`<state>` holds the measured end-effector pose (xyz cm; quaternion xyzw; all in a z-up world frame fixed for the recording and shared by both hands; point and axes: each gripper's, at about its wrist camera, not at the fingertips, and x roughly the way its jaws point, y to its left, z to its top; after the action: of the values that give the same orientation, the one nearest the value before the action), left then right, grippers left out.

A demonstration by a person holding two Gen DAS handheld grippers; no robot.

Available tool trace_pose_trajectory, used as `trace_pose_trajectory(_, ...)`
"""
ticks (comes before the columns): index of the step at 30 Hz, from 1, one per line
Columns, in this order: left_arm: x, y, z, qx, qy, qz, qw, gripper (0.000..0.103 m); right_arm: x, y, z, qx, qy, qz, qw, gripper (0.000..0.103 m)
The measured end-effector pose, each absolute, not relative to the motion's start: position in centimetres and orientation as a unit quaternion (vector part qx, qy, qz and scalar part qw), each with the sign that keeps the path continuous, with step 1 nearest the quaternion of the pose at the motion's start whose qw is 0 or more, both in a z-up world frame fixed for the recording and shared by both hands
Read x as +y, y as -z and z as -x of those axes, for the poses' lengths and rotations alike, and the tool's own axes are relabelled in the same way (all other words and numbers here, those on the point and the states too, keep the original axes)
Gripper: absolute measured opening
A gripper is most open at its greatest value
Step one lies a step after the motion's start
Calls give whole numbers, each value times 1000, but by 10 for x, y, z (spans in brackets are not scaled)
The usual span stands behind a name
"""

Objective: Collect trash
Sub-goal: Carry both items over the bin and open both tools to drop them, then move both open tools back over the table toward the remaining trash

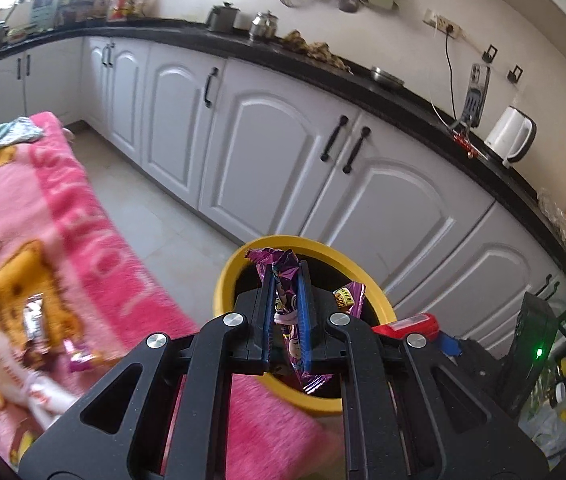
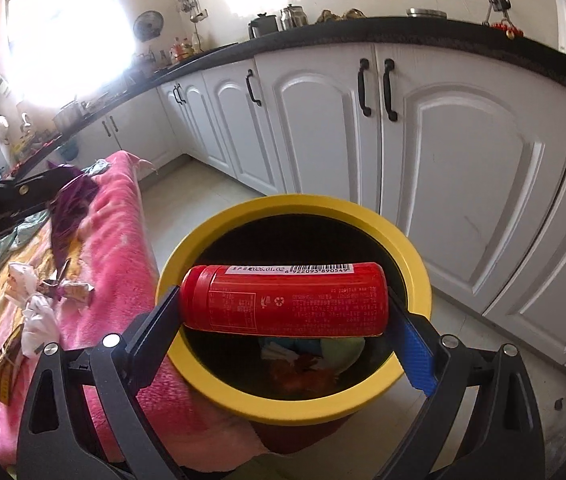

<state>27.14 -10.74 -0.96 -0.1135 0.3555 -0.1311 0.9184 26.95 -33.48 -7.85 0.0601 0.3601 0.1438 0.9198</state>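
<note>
Left gripper (image 1: 287,280): we clench a purple wrapper (image 1: 283,276). Right gripper (image 2: 283,312): we grasp a red bottle (image 2: 283,300) endwise. Below both: yellow bin (image 2: 295,404), trash inside.

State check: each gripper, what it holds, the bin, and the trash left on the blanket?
left gripper: shut on purple wrapper, above the bin
right gripper: shut on red bottle, held sideways over the bin mouth
red bottle: cap on
yellow-rimmed bin: open, trash already inside
pink blanket: wrappers and crumpled paper lying on it
</note>
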Motion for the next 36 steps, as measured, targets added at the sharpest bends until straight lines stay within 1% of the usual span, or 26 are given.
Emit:
trace_pose_trajectory(5,-124,19,-294,372,136,114,911,6,-332,91,-281,371,-154,-60,914,94)
trace_pose_trajectory(6,-127,22,-299,375,137,115,910,8,-331,93,-282,373,-153,-58,913,95)
trace_pose_trajectory(7,-128,25,-303,379,138,118,907,19,-332,95,-282,373,-148,-57,914,96)
trace_pose_trajectory(8,-129,27,-305,382,136,119,906,27,-333,96,-282,373,-146,-58,914,97)
trace_pose_trajectory(9,-129,29,-306,382,133,121,906,41,-336,98,-282,374,-143,-61,914,97)
trace_pose_trajectory(10,-128,30,-306,384,129,122,906,44,-338,99,-282,376,-139,-64,914,97)
trace_pose_trajectory(12,-124,35,-305,390,126,129,903,44,-346,102,-282,377,-130,-71,914,97)
trace_pose_trajectory(14,-119,38,-302,392,120,132,903,51,-354,105,-281,381,-121,-84,913,97)
trace_pose_trajectory(16,-112,39,-298,391,117,140,902,62,-363,107,-281,386,-111,-99,911,97)
trace_pose_trajectory(17,-110,39,-296,390,116,143,902,64,-366,108,-280,386,-108,-103,910,97)
trace_pose_trajectory(19,-103,38,-291,387,108,146,904,77,-372,107,-278,383,-98,-107,912,97)
trace_pose_trajectory(20,-100,36,-289,384,105,145,906,78,-374,105,-279,383,-98,-108,912,97)
trace_pose_trajectory(22,-96,34,-286,381,100,146,908,86,-377,102,-278,379,-96,-111,914,97)
trace_pose_trajectory(25,-87,28,-279,373,93,150,911,92,-375,95,-275,373,-99,-109,916,97)
trace_pose_trajectory(36,-59,3,-248,339,70,137,928,92,-344,61,-260,344,-142,-80,925,97)
